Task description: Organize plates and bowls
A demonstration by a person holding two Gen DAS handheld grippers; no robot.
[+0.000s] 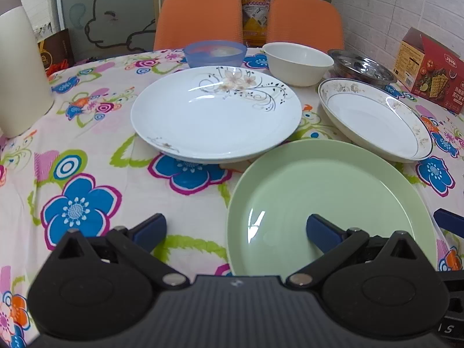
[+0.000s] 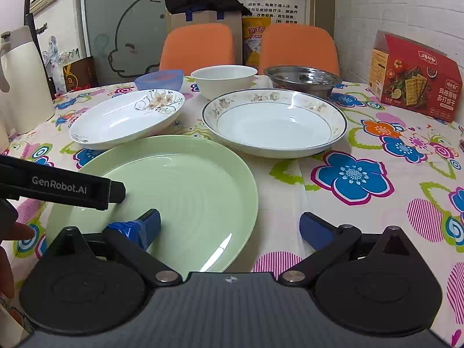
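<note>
Both my left gripper (image 1: 236, 227) and right gripper (image 2: 229, 226) are spread apart, empty; the green plate (image 1: 327, 203) (smooth, thin rim) may slip when I pinch it.

3 plates (image 2: 162, 191); 3 bowls (image 2: 223, 81); 2 chairs (image 2: 200, 46)

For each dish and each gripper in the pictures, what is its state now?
green plate: empty, upright
flower plate: empty, upright
gold-rim plate: empty, upright
white bowl: upright
steel bowl: upright
blue bowl: upright
left gripper: open
right gripper: open
</note>
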